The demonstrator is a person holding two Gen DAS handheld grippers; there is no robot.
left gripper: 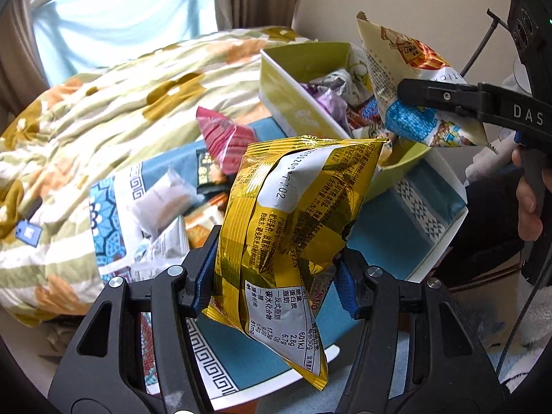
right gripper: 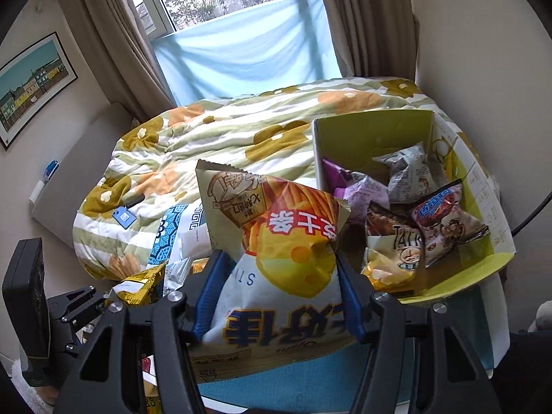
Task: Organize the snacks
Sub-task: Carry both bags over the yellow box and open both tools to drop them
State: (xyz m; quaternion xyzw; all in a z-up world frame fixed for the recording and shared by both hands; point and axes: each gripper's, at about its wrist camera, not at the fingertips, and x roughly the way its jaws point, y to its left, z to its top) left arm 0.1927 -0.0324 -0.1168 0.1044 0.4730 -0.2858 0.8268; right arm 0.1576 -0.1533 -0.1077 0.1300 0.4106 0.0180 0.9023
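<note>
My left gripper (left gripper: 276,269) is shut on a gold foil snack bag (left gripper: 293,214) and holds it up over the blue patterned tray (left gripper: 407,207). My right gripper (right gripper: 277,289) is shut on a cream cheese-stick bag (right gripper: 276,241); it also shows in the left wrist view (left gripper: 400,79), held over the green box (left gripper: 289,89). The green box (right gripper: 362,138) holds several snack packs (right gripper: 414,214). Loose snacks lie on the tray to the left: a red bag (left gripper: 224,138), a clear white pack (left gripper: 162,200) and others.
The tray and box sit on a bed with a floral quilt (left gripper: 103,103). A blue phone (right gripper: 124,217) lies on the quilt. A window with curtains (right gripper: 241,34) is behind the bed, and a wall to the right.
</note>
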